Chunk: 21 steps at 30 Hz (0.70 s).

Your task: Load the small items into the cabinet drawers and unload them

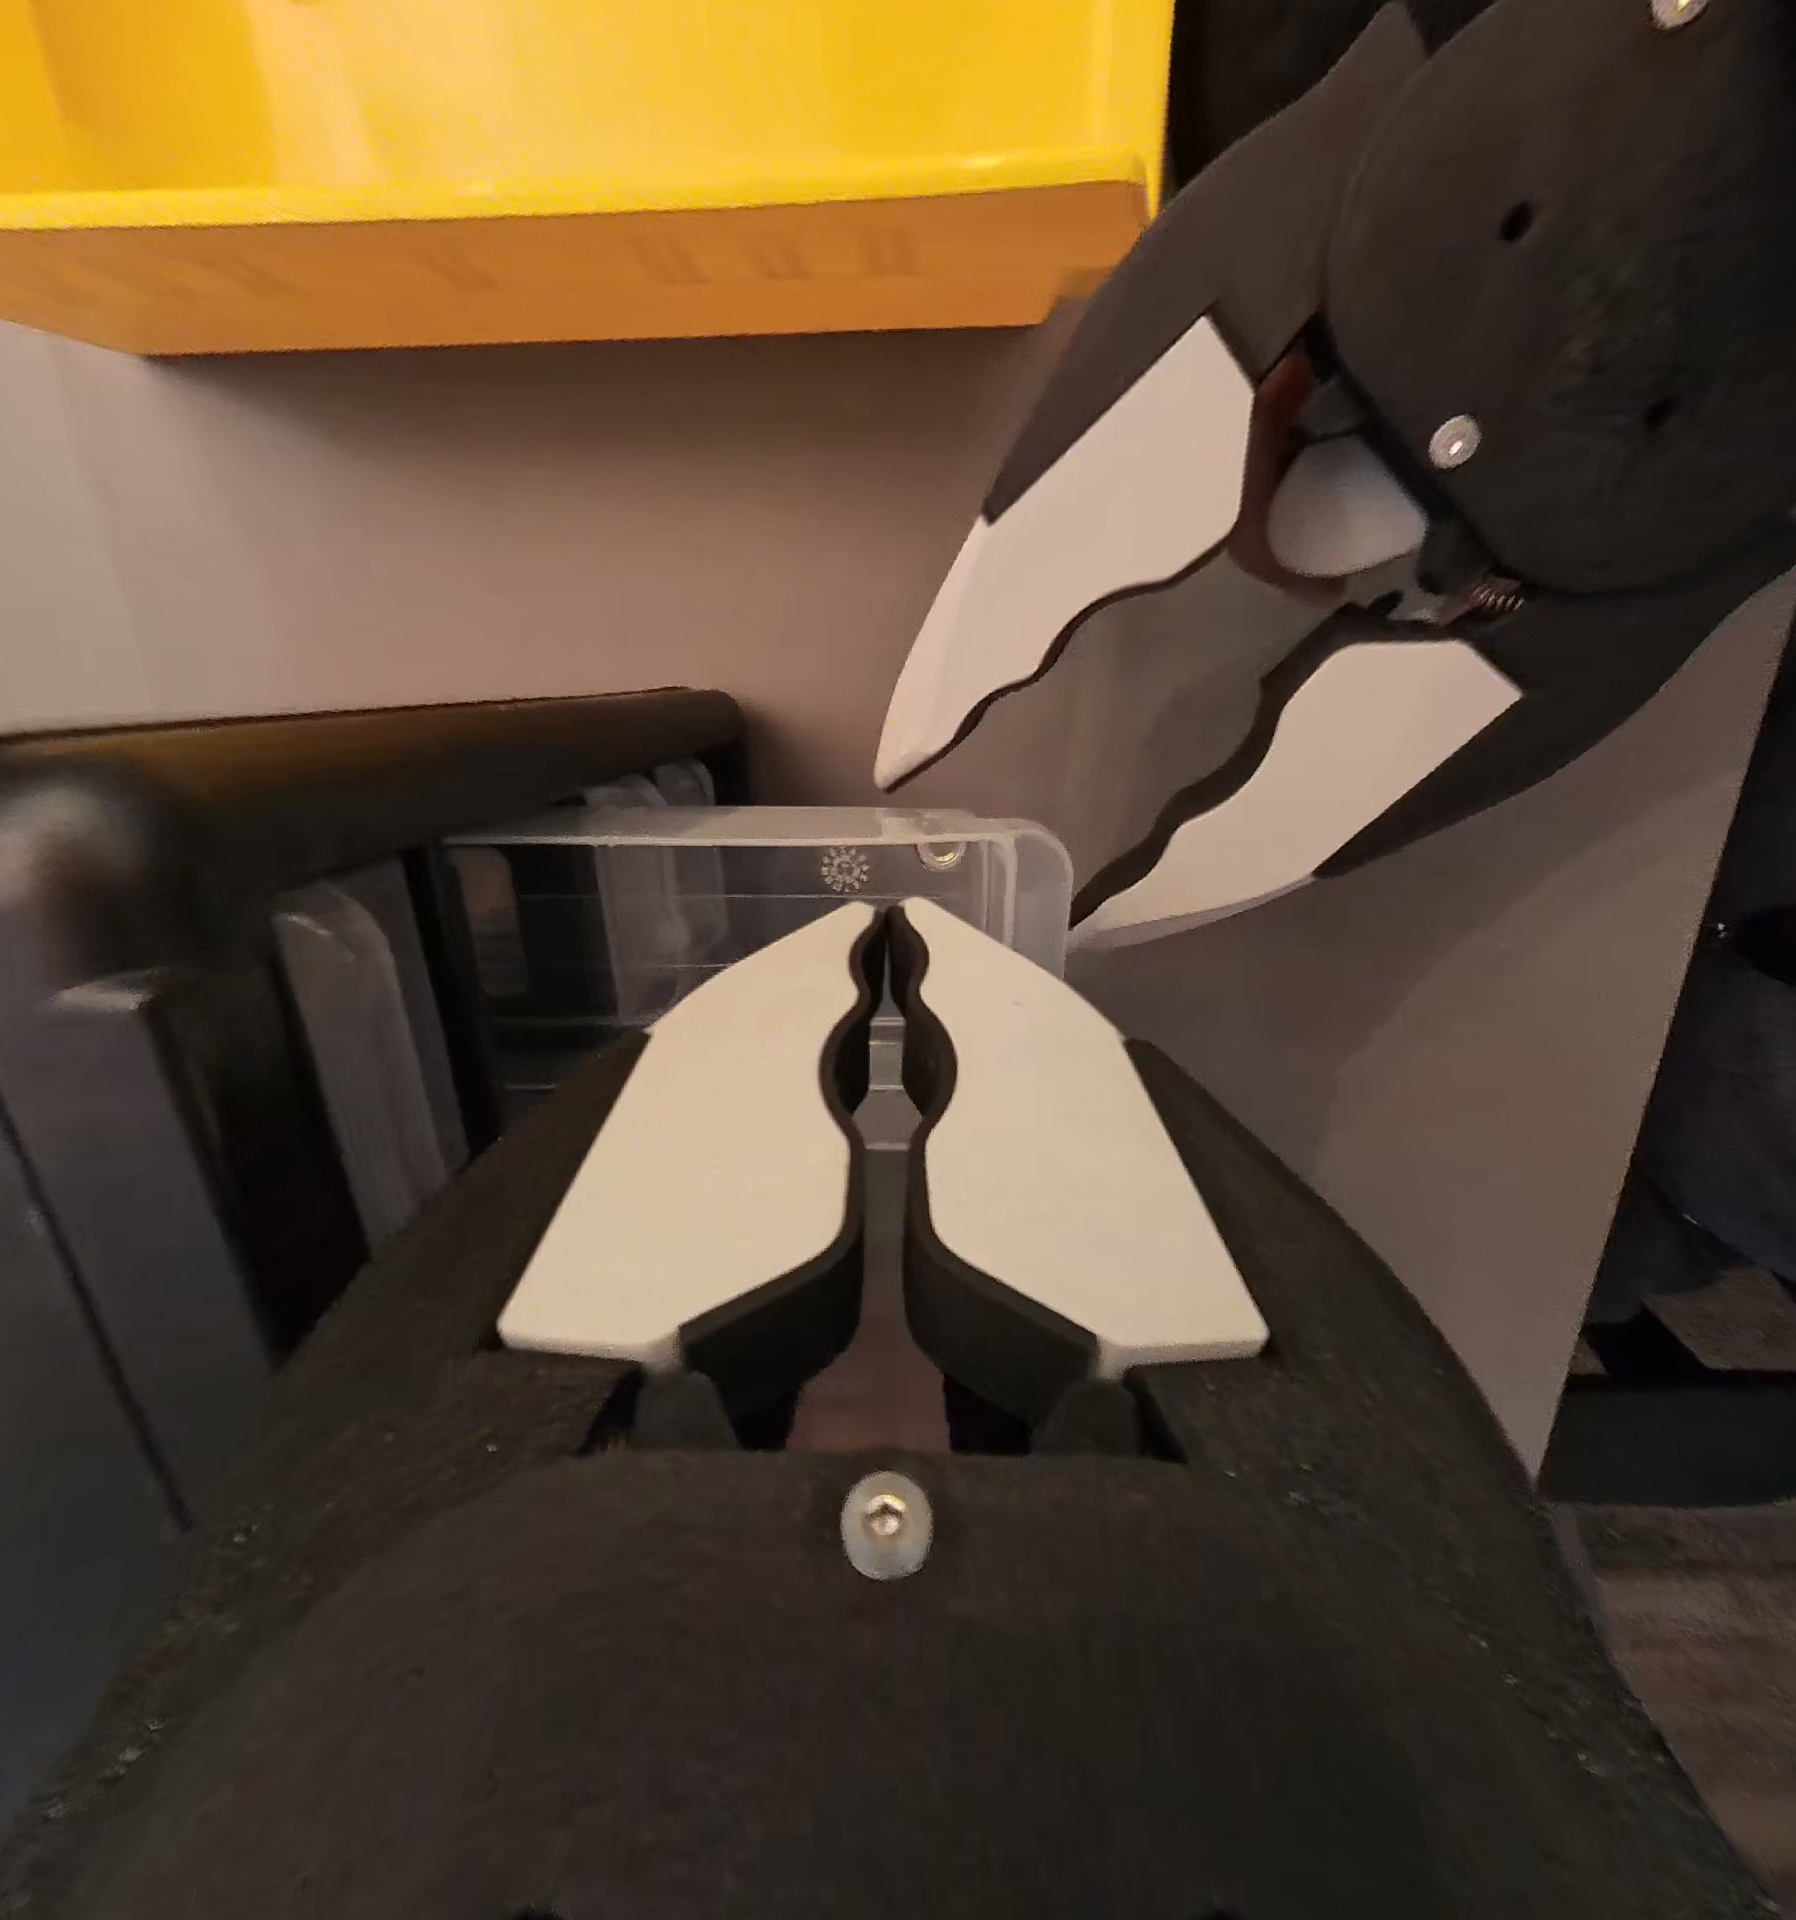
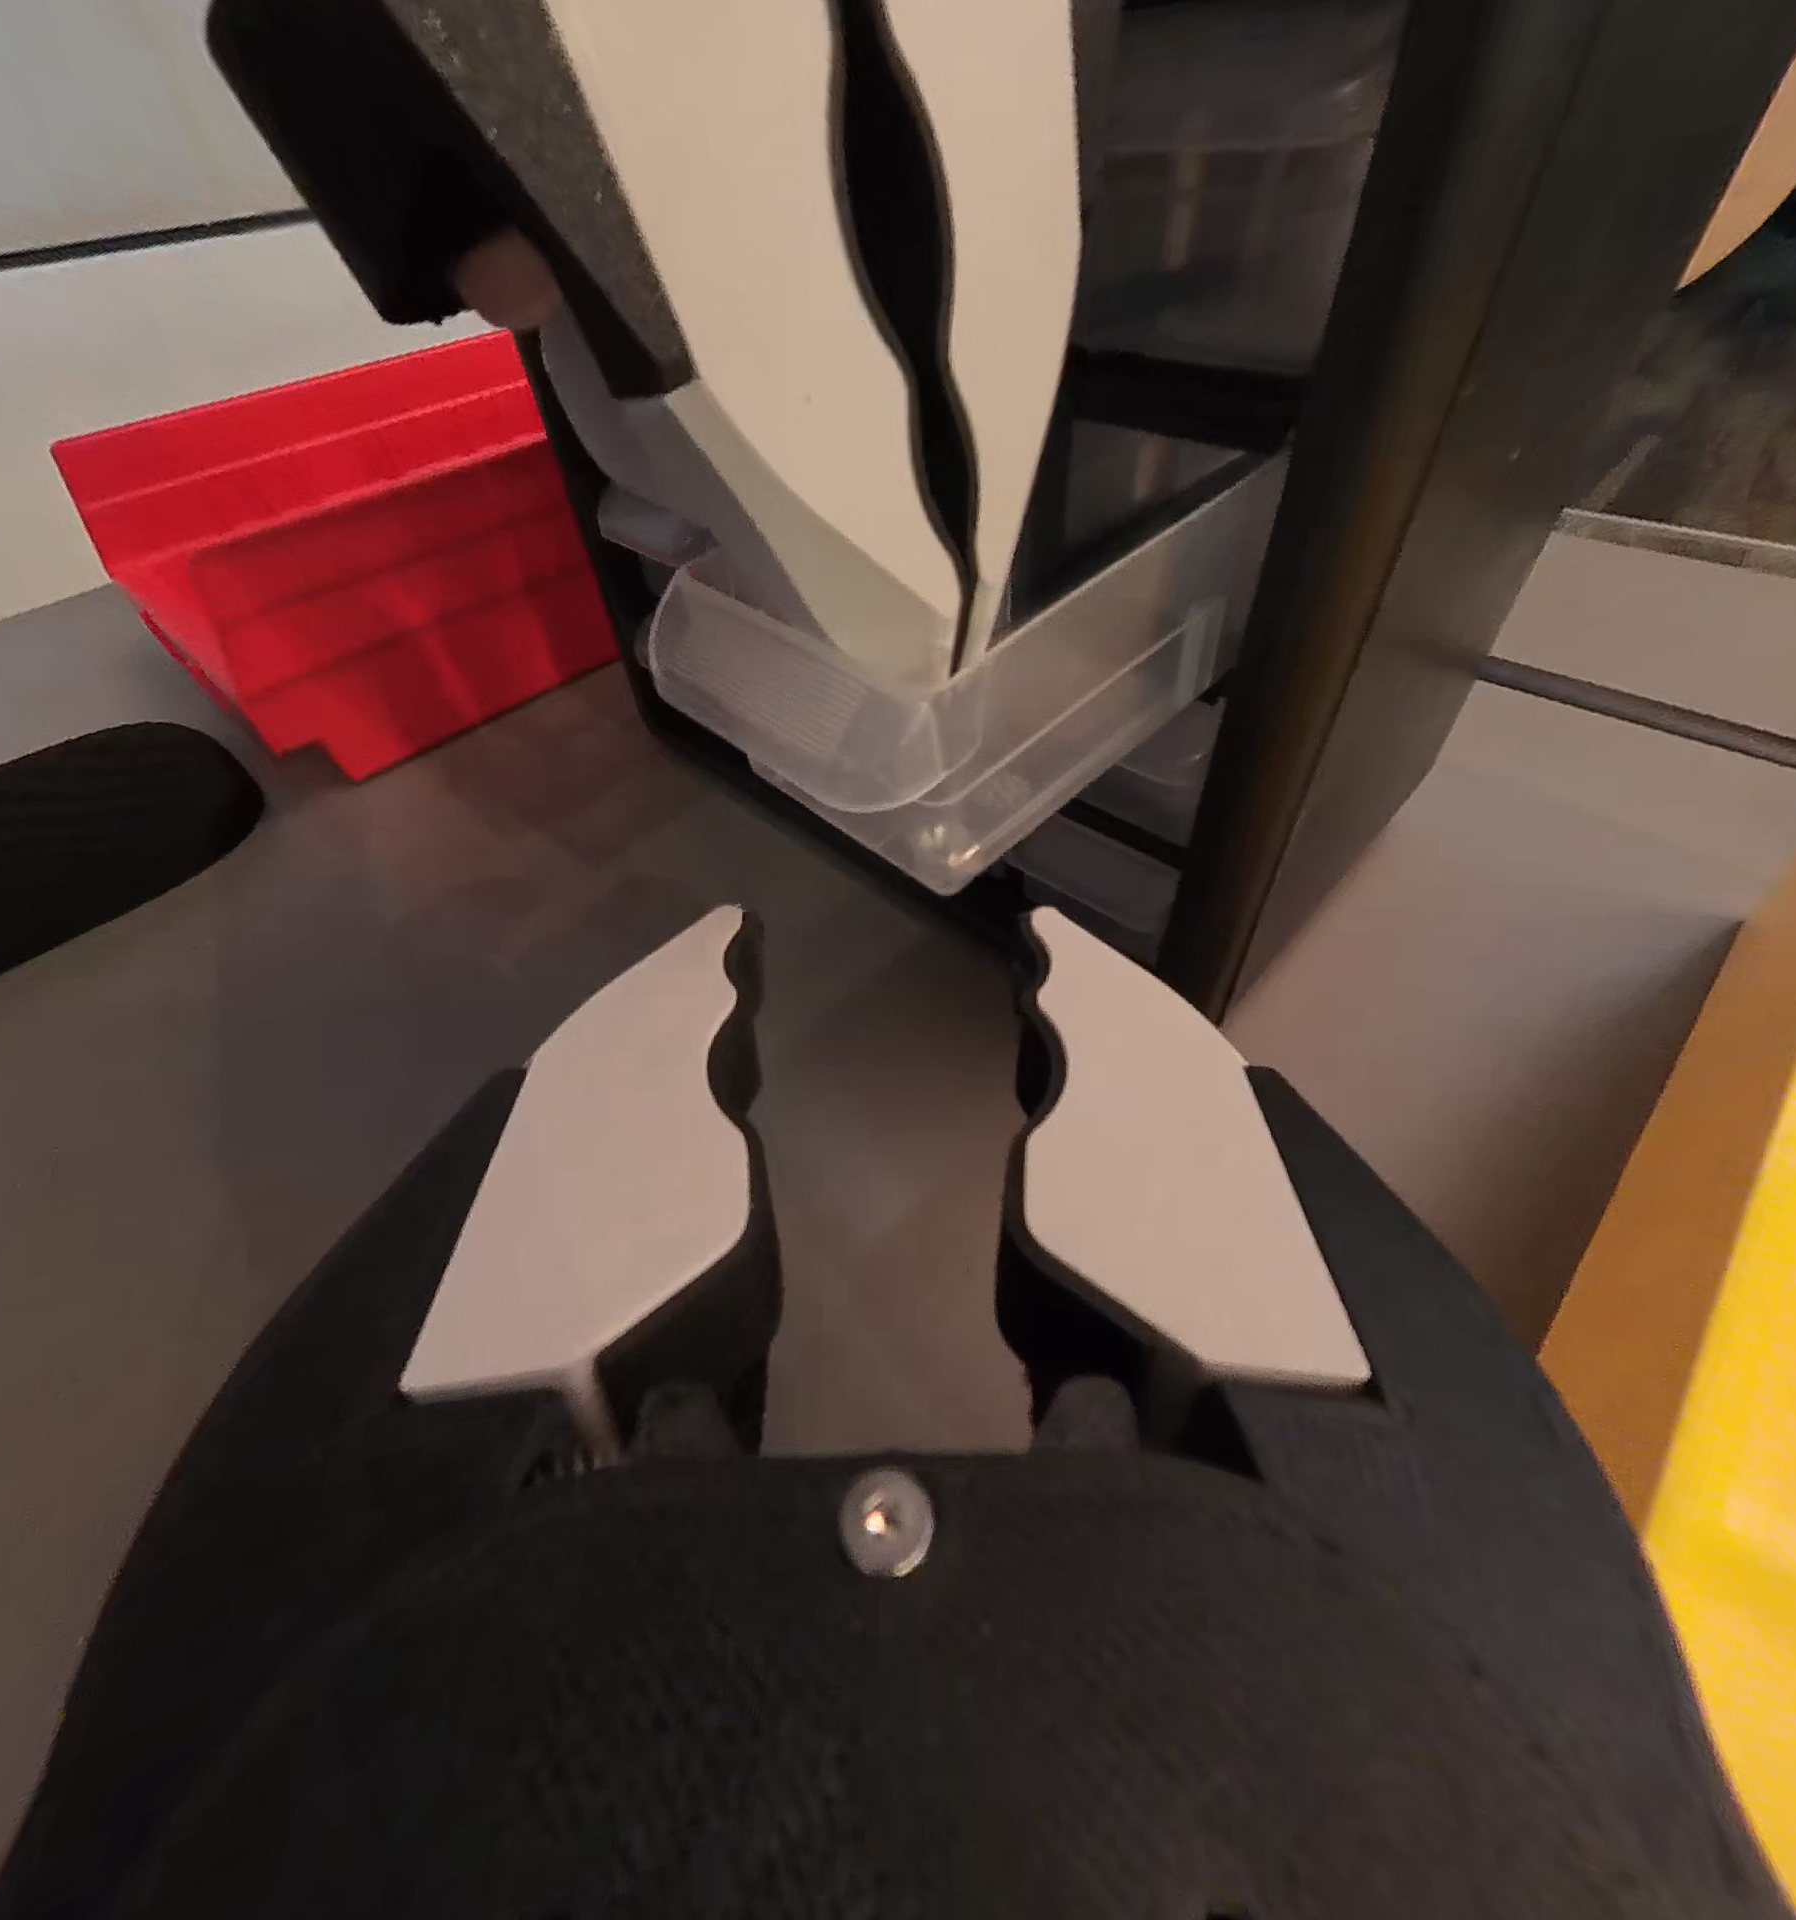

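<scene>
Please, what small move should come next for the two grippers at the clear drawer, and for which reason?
Probably the right gripper, open and empty just in front of the clear drawer, should reach into it for an item. The left gripper is shut on the drawer's front edge, holding it part way out of the black cabinet, and small metal pieces seem to lie in its corner.

Grey tabletop (image 2: 250,1091) under warm dim light, pale wall (image 2: 94,135) behind w/ dark horizontal seam, wood-look floor (image 1: 1725,1621) lower right.
</scene>
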Each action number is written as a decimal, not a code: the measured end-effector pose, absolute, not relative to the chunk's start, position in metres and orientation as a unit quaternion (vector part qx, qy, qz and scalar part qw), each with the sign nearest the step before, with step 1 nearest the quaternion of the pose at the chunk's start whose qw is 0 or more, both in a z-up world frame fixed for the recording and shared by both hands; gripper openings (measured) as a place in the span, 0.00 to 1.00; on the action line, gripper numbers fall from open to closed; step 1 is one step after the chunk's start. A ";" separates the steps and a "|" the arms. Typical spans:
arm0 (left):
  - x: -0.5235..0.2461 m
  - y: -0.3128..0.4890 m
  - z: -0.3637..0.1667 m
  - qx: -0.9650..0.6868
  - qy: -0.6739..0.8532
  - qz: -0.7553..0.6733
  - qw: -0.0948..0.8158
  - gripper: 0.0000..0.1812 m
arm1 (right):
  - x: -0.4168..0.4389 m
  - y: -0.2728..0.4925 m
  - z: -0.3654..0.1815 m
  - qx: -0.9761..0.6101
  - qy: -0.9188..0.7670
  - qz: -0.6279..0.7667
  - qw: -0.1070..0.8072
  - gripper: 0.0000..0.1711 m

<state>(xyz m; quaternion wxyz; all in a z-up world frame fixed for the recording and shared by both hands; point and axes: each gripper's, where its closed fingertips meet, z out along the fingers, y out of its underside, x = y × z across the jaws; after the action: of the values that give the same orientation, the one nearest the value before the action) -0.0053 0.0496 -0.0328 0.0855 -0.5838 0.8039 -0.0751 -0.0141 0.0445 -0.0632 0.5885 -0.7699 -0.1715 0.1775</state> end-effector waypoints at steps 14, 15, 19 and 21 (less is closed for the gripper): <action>-0.006 0.038 -0.041 -0.642 0.760 -0.102 -0.013 0.01 | -0.015 0.050 -0.064 -0.767 -0.187 0.158 0.593 0.28; -0.006 0.038 -0.041 -0.641 0.761 -0.097 -0.004 0.01 | -0.016 0.050 -0.062 -0.764 -0.188 0.158 0.596 0.28; -0.008 0.048 -0.043 -0.646 0.760 -0.055 0.035 0.09 | -0.019 0.049 -0.058 -0.756 -0.192 0.166 0.603 0.26; -0.007 0.053 -0.044 -0.648 0.759 -0.042 0.050 0.15 | -0.019 0.050 -0.061 -0.759 -0.191 0.166 0.599 0.26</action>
<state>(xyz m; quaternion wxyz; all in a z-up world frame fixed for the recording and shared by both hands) -0.0072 0.0529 -0.0436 0.0500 -0.6483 0.7586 -0.0415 -0.0192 0.0498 -0.0606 0.5995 -0.7592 -0.1911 0.1663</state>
